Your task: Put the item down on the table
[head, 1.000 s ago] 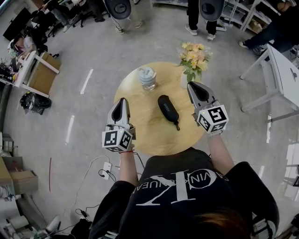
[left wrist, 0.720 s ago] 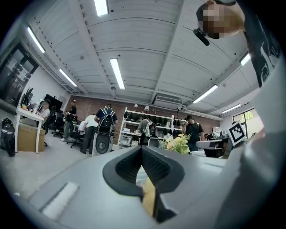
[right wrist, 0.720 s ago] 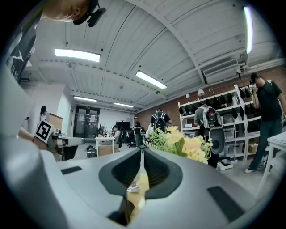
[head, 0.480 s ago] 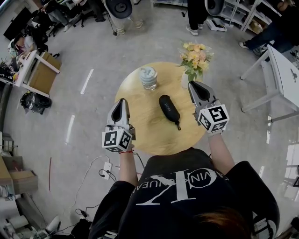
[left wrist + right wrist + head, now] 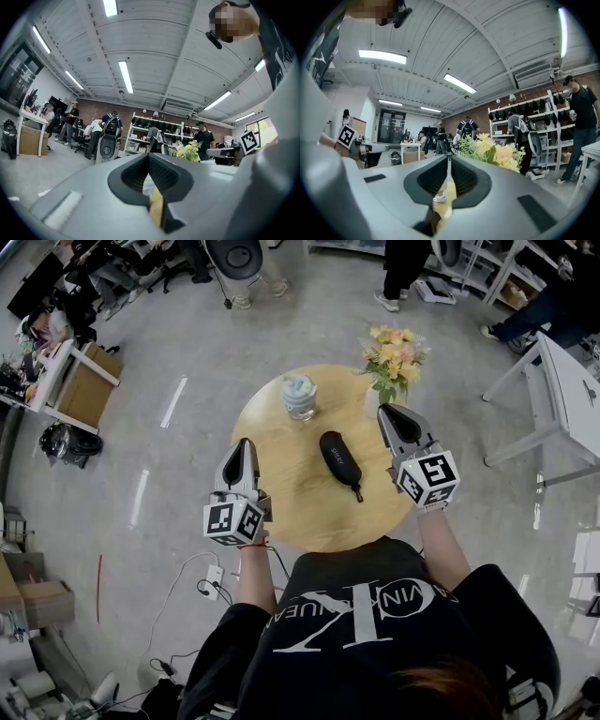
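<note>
A black oblong case lies on the round wooden table, near its middle, with a short strap trailing toward me. My left gripper hovers over the table's left edge, jaws together and empty. My right gripper hangs over the right side of the table, just in front of the flowers, also shut with nothing in it. The case lies between the two grippers, apart from both.
A glass jar with pale blue-grey contents stands at the table's far side. A vase of yellow and pink flowers stands at the far right, close to my right gripper. White desks, shelving, chairs and several people surround the table.
</note>
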